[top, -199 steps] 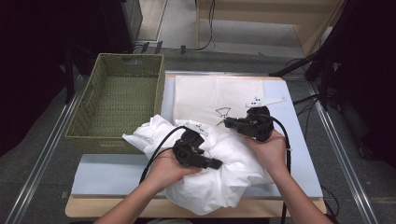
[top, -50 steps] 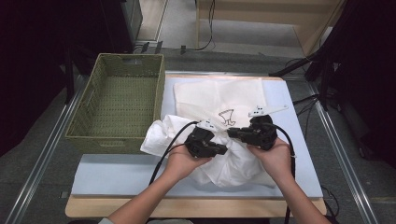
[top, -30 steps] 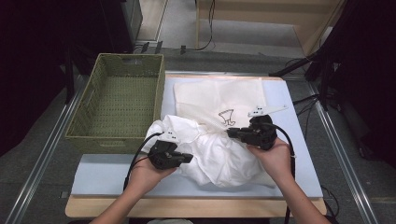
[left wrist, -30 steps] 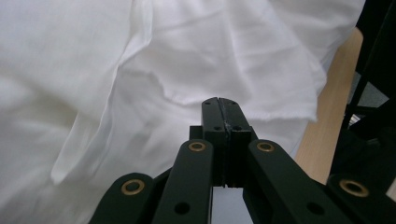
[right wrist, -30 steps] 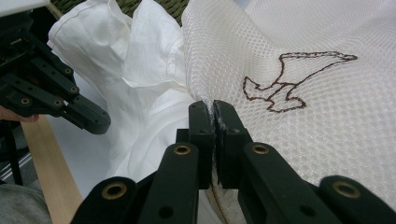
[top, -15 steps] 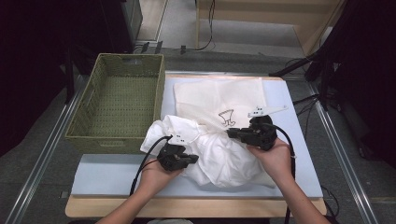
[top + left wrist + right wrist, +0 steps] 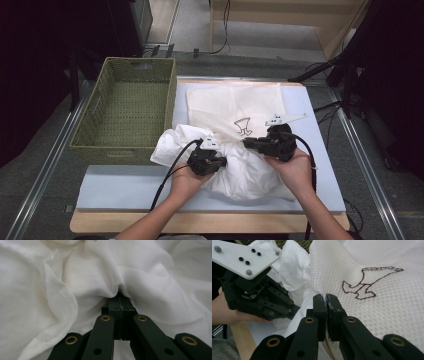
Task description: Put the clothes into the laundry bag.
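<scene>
R gripper [image 7: 326,298] clamped on mesh bag [image 7: 235,102] rim, L gripper [image 7: 120,296] pinched on white garment [image 7: 245,170] bunched just left of, prob. at, bag mouth; L hand nearer.

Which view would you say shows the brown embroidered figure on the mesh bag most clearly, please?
The right gripper view: the brown embroidered figure lies close on the mesh bag. The high view shows it small; the left gripper view faces white cloth.

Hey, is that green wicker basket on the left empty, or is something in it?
Empty. The high view shows the basket's bare woven floor, while the white garment lies bunched outside it on the table.
</scene>
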A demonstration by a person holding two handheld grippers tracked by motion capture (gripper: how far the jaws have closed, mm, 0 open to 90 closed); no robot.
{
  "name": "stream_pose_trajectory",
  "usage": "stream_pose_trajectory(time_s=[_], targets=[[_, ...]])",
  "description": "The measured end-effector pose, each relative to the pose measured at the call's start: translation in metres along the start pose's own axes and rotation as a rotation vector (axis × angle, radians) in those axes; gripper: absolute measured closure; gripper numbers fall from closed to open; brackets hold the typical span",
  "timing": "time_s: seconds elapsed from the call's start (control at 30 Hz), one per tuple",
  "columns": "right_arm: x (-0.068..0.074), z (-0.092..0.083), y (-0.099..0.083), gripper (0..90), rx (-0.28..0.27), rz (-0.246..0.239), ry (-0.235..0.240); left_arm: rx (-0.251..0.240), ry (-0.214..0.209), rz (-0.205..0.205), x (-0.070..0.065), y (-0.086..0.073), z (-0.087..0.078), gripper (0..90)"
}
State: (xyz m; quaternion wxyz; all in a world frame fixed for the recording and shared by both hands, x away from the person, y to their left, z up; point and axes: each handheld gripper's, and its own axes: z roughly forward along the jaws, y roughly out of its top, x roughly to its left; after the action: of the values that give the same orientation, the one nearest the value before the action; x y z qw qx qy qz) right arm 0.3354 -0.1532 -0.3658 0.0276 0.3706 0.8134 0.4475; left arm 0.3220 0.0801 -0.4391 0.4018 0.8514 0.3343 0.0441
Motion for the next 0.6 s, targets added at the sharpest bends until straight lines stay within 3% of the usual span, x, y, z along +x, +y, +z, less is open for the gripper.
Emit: stream_pose_trajectory(time_s=[0.27,0.6], targets=[[0.001,0.0,0.0,88.4,0.005,-0.003,0.002,-0.019,0.001,0.0,-0.002,0.015,0.017,90.0],[0.008,-0.004,0.002,88.4,-0.013,-0.018,0.009,-0.077,-0.006,0.012,-0.007,0.039,0.022,90.0]])
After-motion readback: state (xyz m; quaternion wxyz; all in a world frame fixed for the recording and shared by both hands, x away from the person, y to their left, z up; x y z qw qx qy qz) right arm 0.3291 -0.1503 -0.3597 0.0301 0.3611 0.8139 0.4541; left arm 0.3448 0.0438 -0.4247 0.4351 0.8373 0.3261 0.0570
